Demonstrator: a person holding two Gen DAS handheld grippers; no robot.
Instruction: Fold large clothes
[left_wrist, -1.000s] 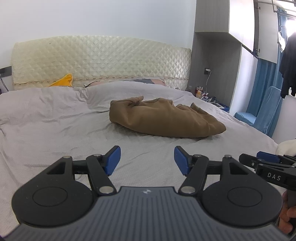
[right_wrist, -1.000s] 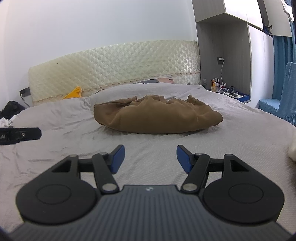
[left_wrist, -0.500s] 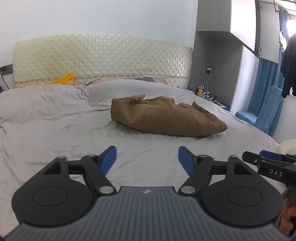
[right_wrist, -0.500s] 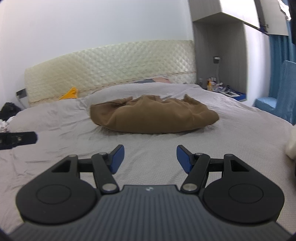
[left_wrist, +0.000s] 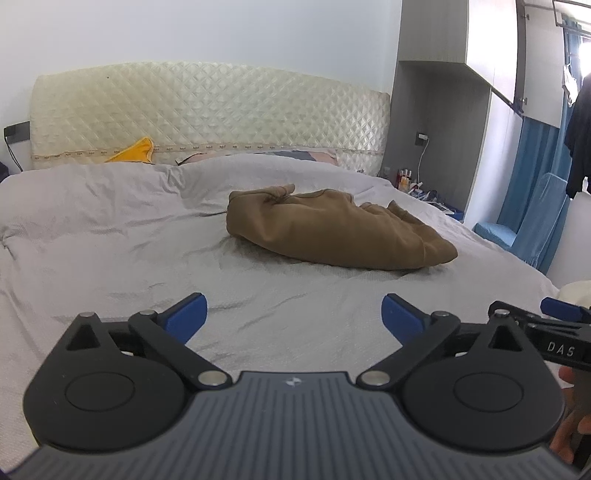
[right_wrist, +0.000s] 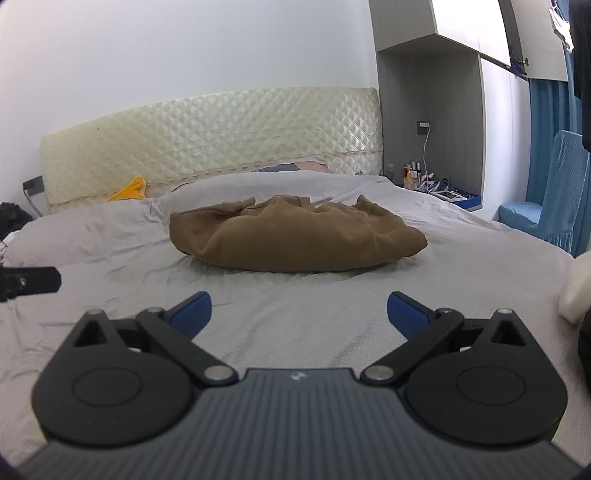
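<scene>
Brown garment (left_wrist: 336, 230) lies in a rumpled heap on the grey bedsheet (left_wrist: 110, 236), well short of the quilted headboard (left_wrist: 207, 110) and toward the side of it nearest the grey cabinet (left_wrist: 436, 122). It is bunched, not flat and not squared into a fold, with several puckered ridges along the edge facing the headboard and a blunt corner at the cabinet end.

Both tools hover low over the sheet on the near side of the heap, away from the headboard, touching nothing. The left gripper (left_wrist: 293, 314) has its 2 blue pads spread wide with only sheet between them; the right gripper (right_wrist: 299, 312) stands equally wide apart and empty.

Judging by the soft slump and rounded creases, the cloth is limp, fairly thick and light: it should drape and sag when lifted, and 1 pinch may gather several layers. A raised ridge or the free corner at the cabinet end (right_wrist: 413, 242) looks easiest to pinch; where a hem or shoulder seam lies cannot be told from this pile.
</scene>
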